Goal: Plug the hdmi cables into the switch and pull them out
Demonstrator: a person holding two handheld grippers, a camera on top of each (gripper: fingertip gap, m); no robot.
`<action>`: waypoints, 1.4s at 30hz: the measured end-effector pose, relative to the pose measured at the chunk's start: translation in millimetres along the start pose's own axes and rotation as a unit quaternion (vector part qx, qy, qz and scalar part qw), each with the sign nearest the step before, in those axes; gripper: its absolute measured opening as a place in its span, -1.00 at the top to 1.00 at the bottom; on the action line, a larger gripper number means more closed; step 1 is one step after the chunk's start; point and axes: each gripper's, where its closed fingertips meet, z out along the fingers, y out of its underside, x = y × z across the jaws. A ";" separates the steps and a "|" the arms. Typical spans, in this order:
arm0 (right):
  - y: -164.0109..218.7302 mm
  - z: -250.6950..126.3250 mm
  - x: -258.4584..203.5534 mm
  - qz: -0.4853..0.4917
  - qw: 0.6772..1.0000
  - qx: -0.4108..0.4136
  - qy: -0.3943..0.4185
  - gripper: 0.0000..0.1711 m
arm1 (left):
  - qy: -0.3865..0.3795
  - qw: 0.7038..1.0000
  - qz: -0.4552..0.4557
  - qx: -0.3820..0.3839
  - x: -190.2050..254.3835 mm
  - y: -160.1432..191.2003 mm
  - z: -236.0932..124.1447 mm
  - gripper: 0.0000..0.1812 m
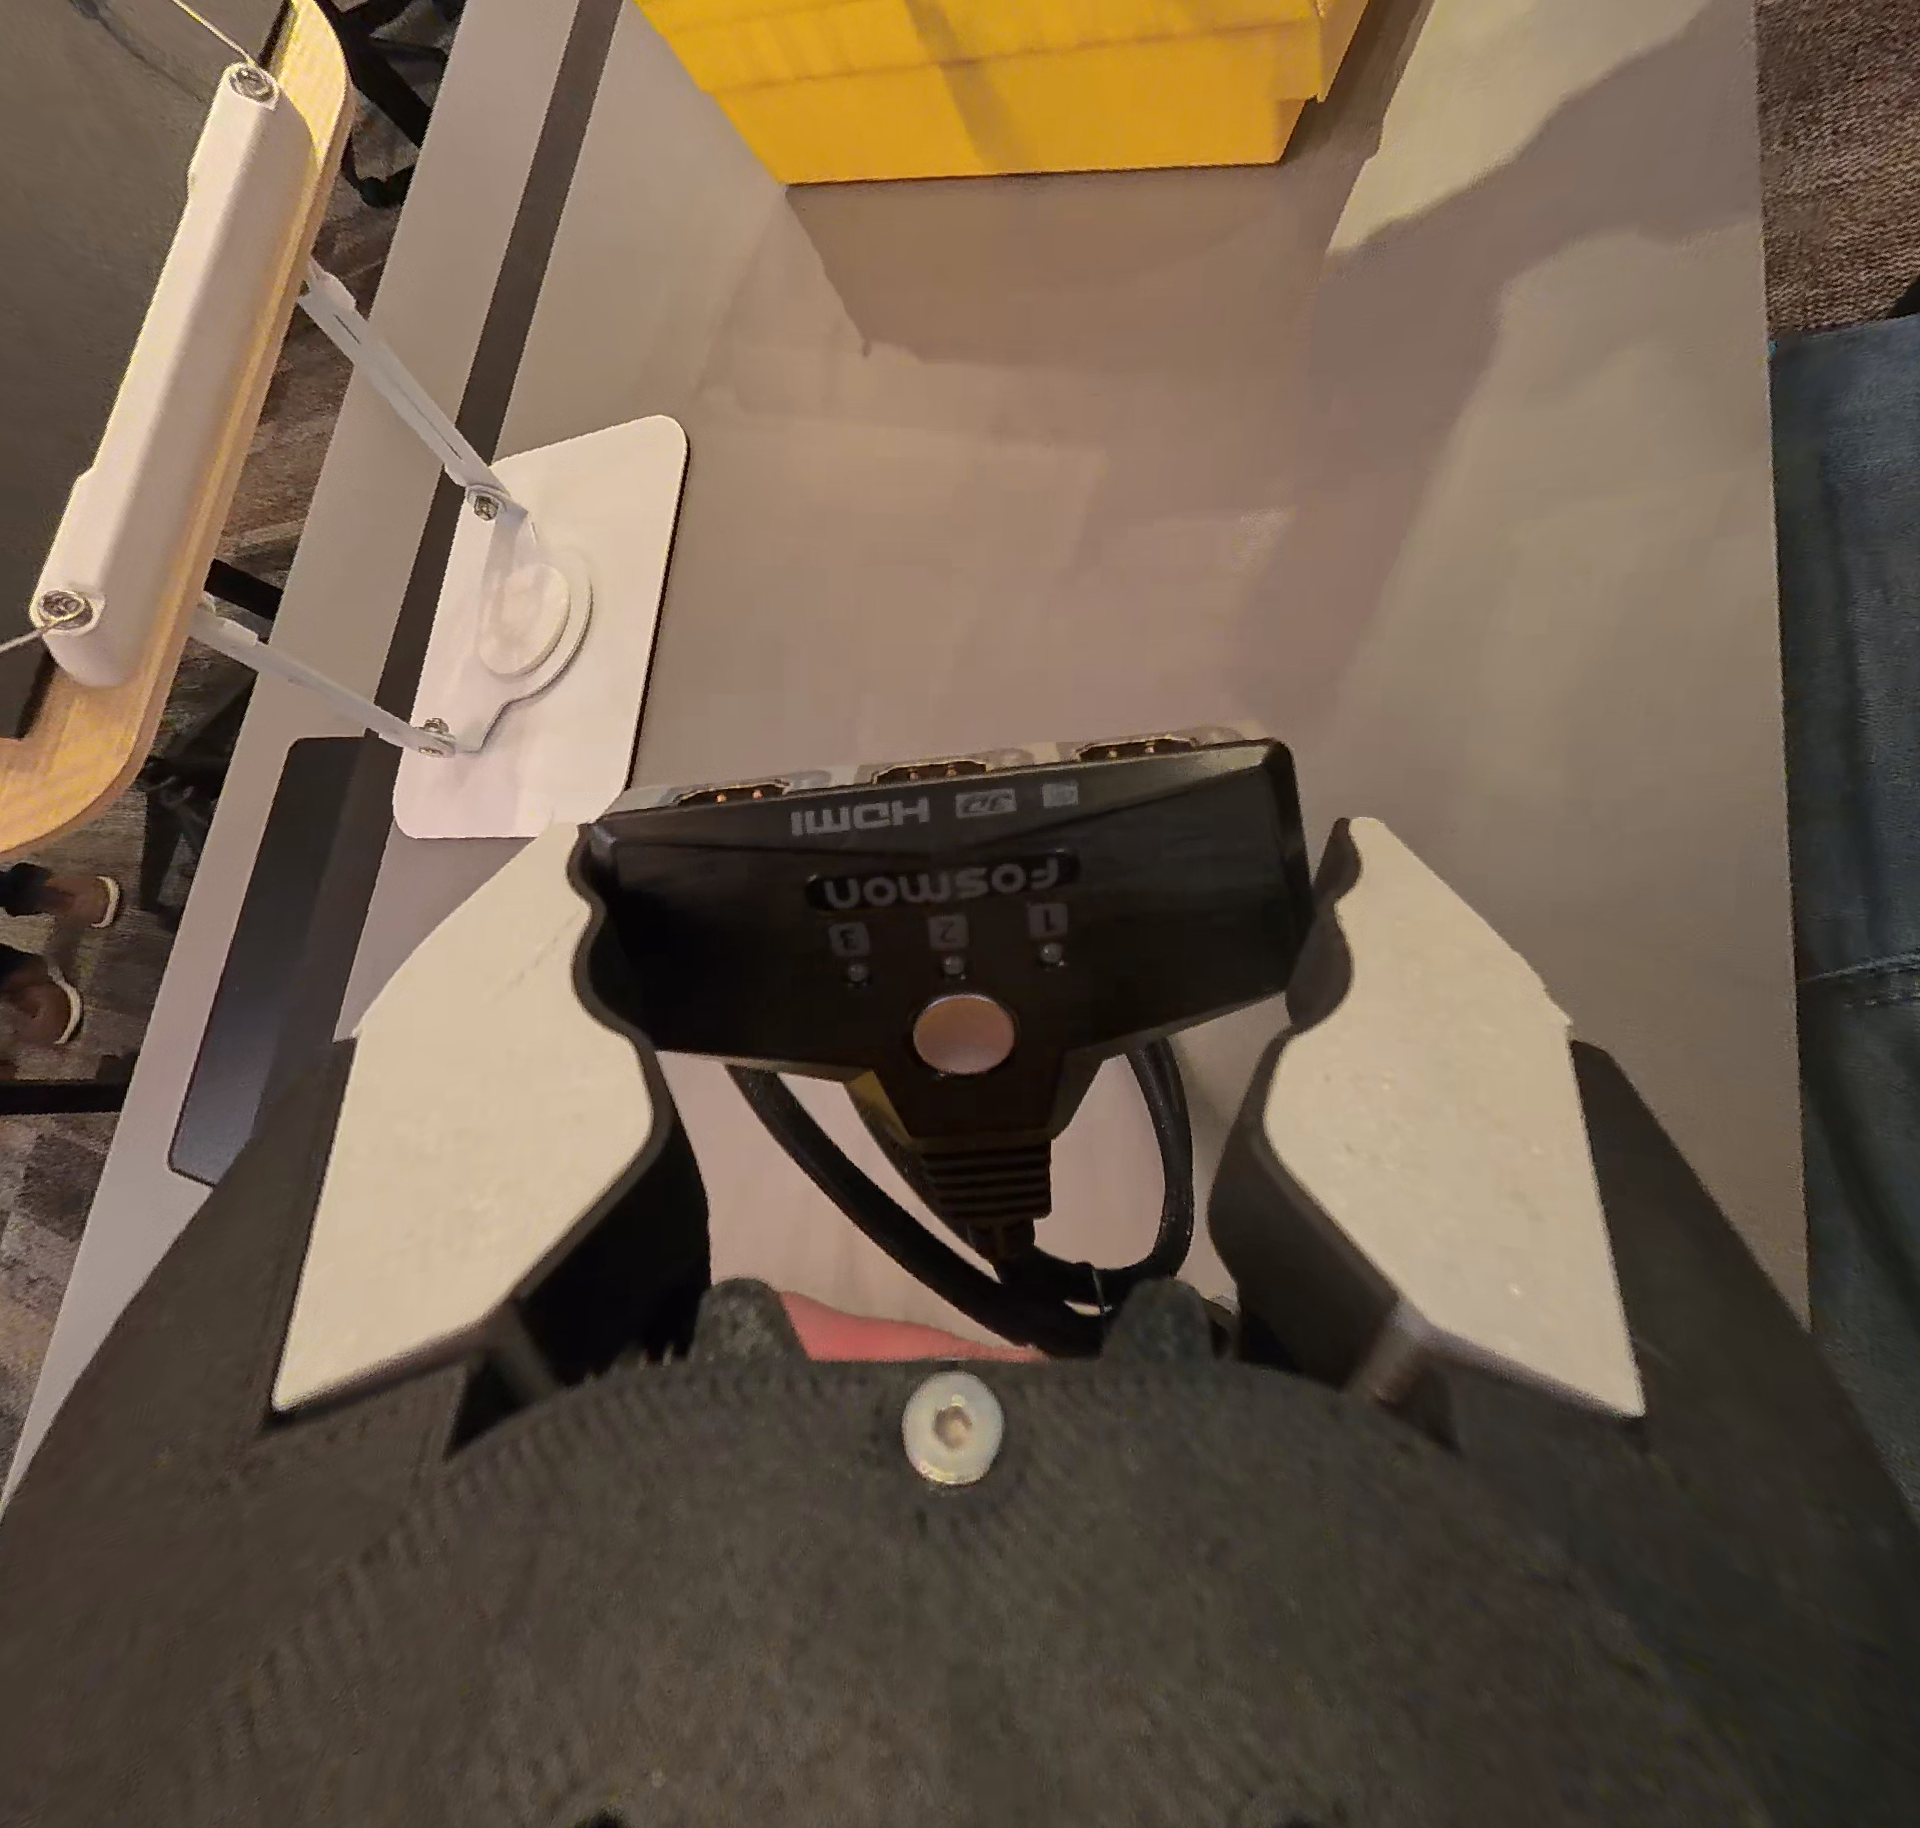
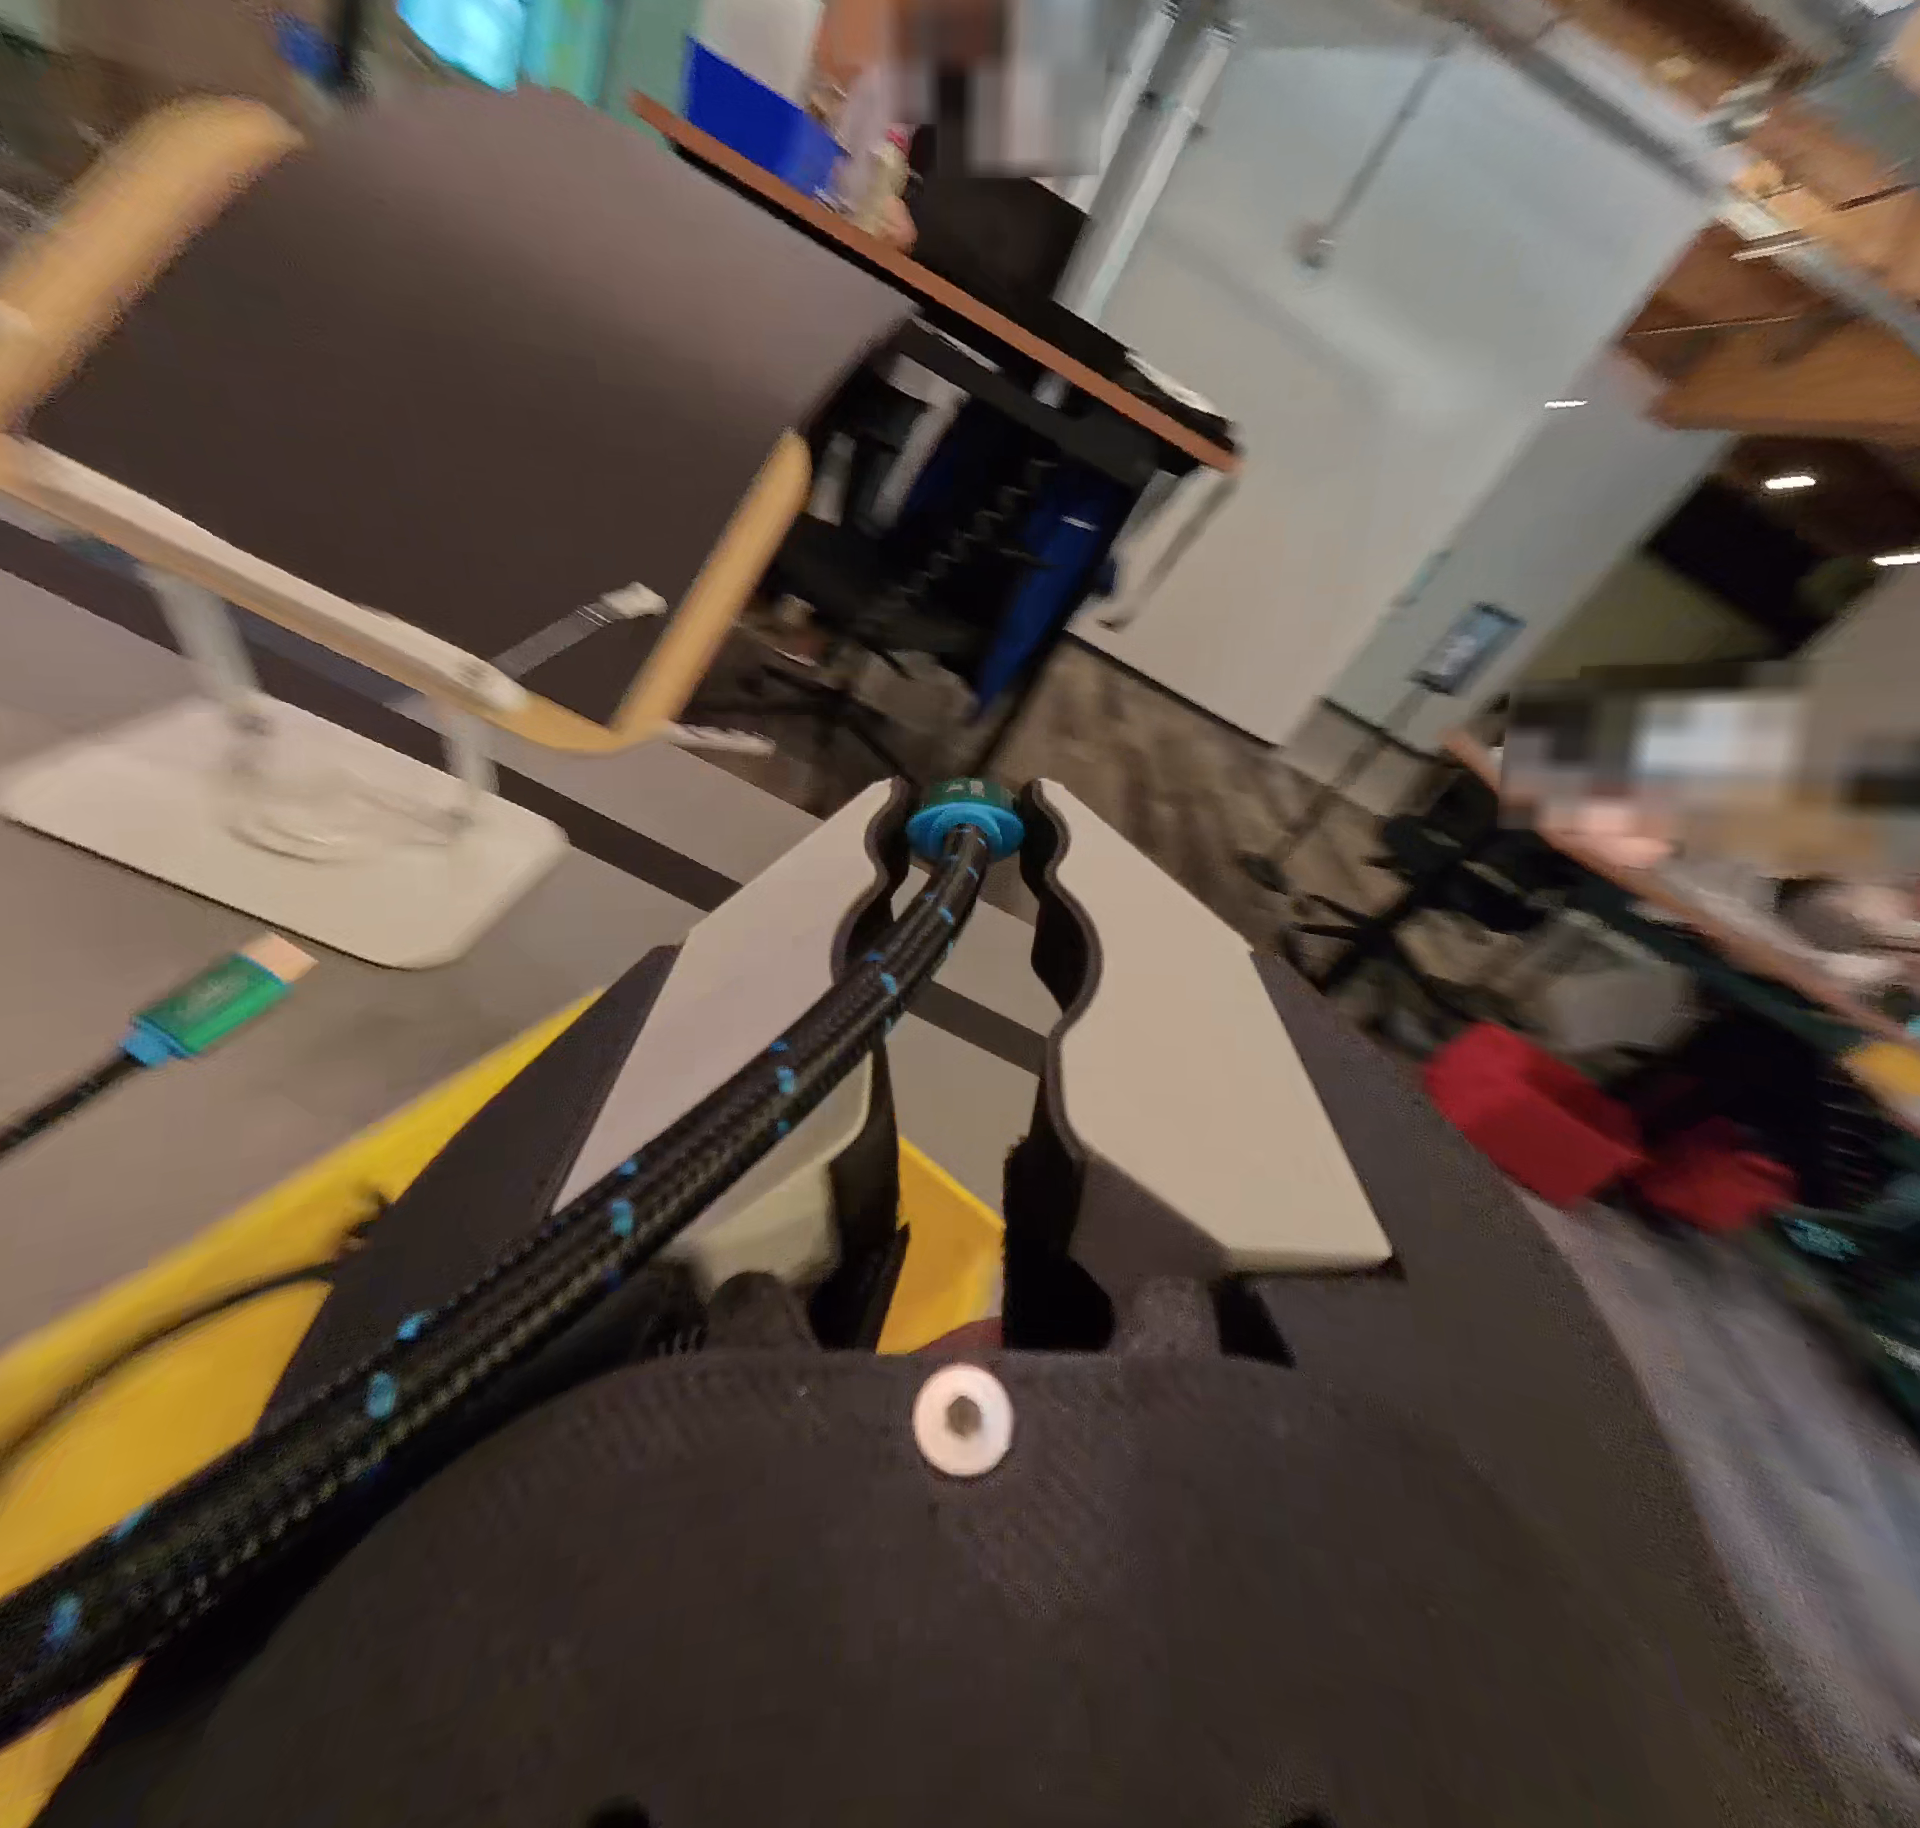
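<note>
Left gripper (image 1: 951,931): we hold the black switch (image 1: 940,931) between half-closed jaws
Right gripper (image 2: 961,828): we pinch the green plug (image 2: 961,798), jaws nearly closed

the right wrist view is motion-blurred; the yellow bin (image 1: 997,43) and braided cable (image 2: 416,1342) run off-frame.

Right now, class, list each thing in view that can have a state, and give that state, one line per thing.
HDMI switch: held between the left gripper fingers; three ports empty.
Braided HDMI cable: plug clamped in the right gripper, unplugged.
Second green plug: lying loose on the table, unplugged.
Yellow bin: open-topped, on the table.
</note>
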 end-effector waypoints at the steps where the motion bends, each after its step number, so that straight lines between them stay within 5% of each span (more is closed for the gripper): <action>1: 8.7 -0.8 7.7 -0.026 0.999 -0.012 0.023 0.77 | 0.000 1.000 -0.001 0.000 0.3 0.1 0.3 -0.36; 6: 65.0 1.1 11.5 -0.148 0.981 -0.091 0.084 0.78 | -0.001 1.000 -0.003 0.000 0.0 0.6 3.0 -0.36; 15: 129.6 -15.1 -12.1 -0.276 0.940 -0.190 0.073 0.77 | -0.002 1.000 -0.008 0.000 -0.6 3.8 3.6 -0.36; 28: 220.3 -41.5 -42.9 -0.356 0.831 -0.404 -0.138 0.72 | 0.003 1.000 -0.010 0.001 2.2 5.1 4.7 -0.36; 33: 232.3 -46.7 -42.2 -0.392 0.778 -0.450 -0.197 0.64 | 0.005 1.000 -0.010 0.001 2.8 5.7 5.3 -0.36; 37: 231.7 -44.6 -42.6 -0.422 0.742 -0.472 -0.221 0.35 | 0.006 1.000 -0.011 0.000 2.8 6.7 5.5 -0.36; 42: 229.8 -45.2 -45.4 -0.445 0.695 -0.496 -0.270 0.31 | 0.007 1.000 -0.011 -0.002 3.3 7.9 5.7 -0.36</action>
